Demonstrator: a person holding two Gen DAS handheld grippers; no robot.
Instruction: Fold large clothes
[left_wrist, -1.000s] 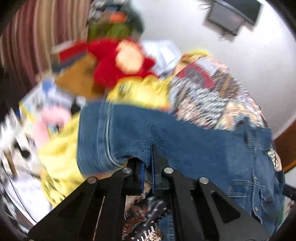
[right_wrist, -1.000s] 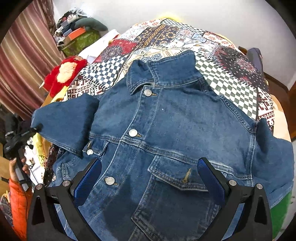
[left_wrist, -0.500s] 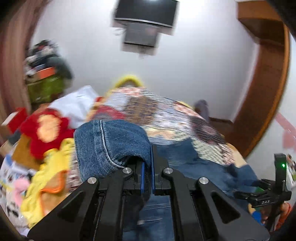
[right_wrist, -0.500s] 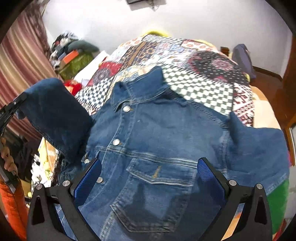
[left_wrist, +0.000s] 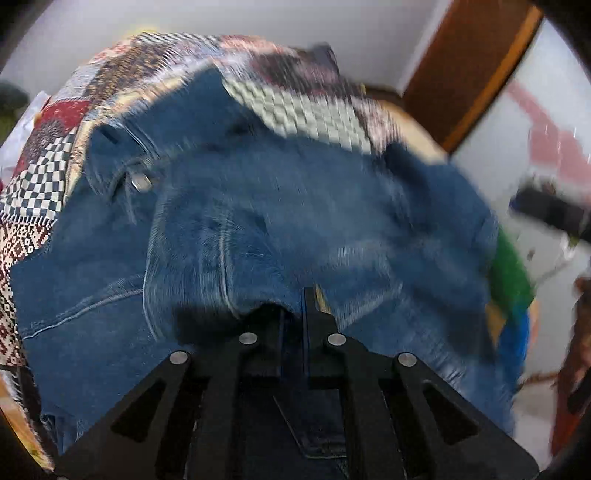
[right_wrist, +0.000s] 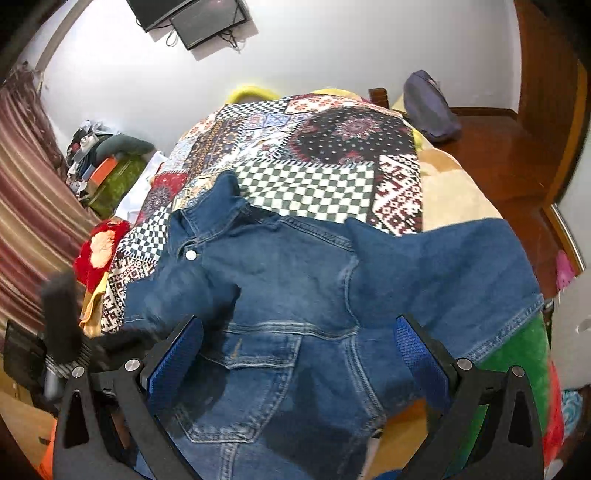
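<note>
A blue denim jacket (right_wrist: 295, 277) lies front up on the patchwork bedspread (right_wrist: 314, 155), collar toward the far wall. My left gripper (left_wrist: 293, 302) is shut on the jacket's left sleeve (left_wrist: 221, 251) and holds it over the chest, blurred by motion. In the right wrist view that sleeve (right_wrist: 184, 284) lies across the jacket's front below the collar button. The other sleeve (right_wrist: 443, 266) is spread out to the right. My right gripper (right_wrist: 295, 354) hovers open above the chest pocket with nothing between its blue pads (right_wrist: 177, 354).
A red plush toy (right_wrist: 99, 247) and yellow cloth lie off the bed's left side by a striped curtain. A green cloth (right_wrist: 517, 350) sits under the right sleeve. A purple bag (right_wrist: 428, 107) rests at the bed's far right corner, near a wooden door frame.
My left gripper swung the sleeve from the bed's left side inward over the jacket's front. My right gripper drifted sideways over the jacket and stayed open.
</note>
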